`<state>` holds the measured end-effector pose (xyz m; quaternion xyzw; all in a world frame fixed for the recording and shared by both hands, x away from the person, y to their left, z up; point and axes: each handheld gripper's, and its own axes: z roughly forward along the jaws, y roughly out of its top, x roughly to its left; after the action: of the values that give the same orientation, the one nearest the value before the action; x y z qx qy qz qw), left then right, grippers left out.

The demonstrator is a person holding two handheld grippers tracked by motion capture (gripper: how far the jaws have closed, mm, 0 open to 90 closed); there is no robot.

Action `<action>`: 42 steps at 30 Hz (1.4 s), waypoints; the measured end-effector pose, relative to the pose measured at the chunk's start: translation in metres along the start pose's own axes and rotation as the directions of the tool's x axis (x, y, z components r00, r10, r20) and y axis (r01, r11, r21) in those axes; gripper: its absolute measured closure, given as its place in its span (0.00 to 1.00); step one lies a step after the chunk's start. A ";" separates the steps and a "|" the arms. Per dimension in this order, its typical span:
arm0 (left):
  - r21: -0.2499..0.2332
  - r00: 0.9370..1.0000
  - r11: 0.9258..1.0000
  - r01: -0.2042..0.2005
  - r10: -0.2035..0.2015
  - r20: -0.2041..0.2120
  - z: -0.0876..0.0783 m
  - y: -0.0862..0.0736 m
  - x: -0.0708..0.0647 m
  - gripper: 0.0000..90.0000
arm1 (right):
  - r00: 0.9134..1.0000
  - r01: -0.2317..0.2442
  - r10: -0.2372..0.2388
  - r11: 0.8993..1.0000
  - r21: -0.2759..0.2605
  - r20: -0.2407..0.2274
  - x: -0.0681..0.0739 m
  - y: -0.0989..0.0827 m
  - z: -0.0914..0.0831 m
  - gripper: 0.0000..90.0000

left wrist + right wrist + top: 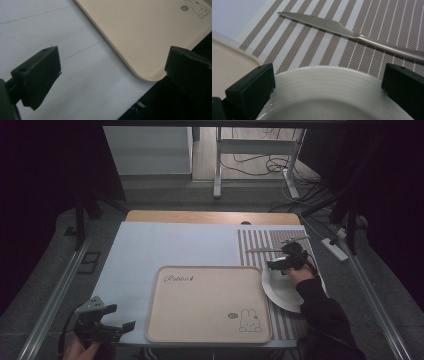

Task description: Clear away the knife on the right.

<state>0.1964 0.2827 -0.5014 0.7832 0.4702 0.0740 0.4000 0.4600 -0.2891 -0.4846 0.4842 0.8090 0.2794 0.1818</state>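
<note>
Right gripper view shows the right gripper with its fingers spread wide above the far rim of a white plate, one finger at each side of the rim and neither touching it. Just beyond the rim, a steel knife lies on the striped placemat, apart from the plate.

From the high view, the plate sits near the right edge of the counter, partly on the placemat, with its left side touching or slightly over the beige tray.

I judge the plate stiff, rather heavy for its thin rim, glazed and slippery, and breakable. The rim is the only place to take hold, so the fingers should close across it firmly.

The left gripper waits at the near left corner, its fingers also spread, holding nothing.
</note>
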 end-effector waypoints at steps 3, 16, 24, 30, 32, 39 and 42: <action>0.000 1.000 1.000 -0.002 0.002 -0.001 0.000 0.000 0.000 0.02 | 1.000 -0.014 0.014 1.000 -0.003 0.005 -0.005 0.005 0.002 0.00; -0.002 1.000 1.000 -0.001 0.001 0.002 0.000 0.000 0.000 0.02 | 0.997 -0.057 0.055 0.998 0.022 0.061 -0.035 0.019 0.018 0.00; -0.004 1.000 1.000 0.001 -0.001 0.003 0.000 0.000 0.000 0.02 | 0.994 -0.095 0.093 0.995 0.031 0.050 -0.049 0.023 0.026 0.03; -0.001 1.000 1.000 -0.002 0.002 0.002 0.000 0.000 0.000 0.02 | 0.995 -0.084 0.083 0.996 0.019 0.047 -0.056 0.028 0.023 0.32; -0.001 1.000 1.000 -0.001 0.001 0.003 0.000 0.000 0.000 0.02 | 0.995 -0.077 0.074 0.996 0.039 0.060 -0.058 0.030 0.023 0.44; 0.002 1.000 1.000 -0.003 0.003 0.002 0.000 0.000 0.000 0.02 | 0.997 -0.073 0.071 0.994 0.080 0.026 -0.075 0.038 0.029 0.83; 0.004 1.000 1.000 -0.004 0.004 0.001 0.001 0.000 0.000 0.02 | 0.998 -0.039 0.034 0.996 0.080 0.058 -0.080 0.042 0.032 1.00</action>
<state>0.1969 0.2821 -0.5016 0.7851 0.4684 0.0735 0.3985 0.5445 -0.3352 -0.4811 0.5135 0.8052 0.2360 0.1796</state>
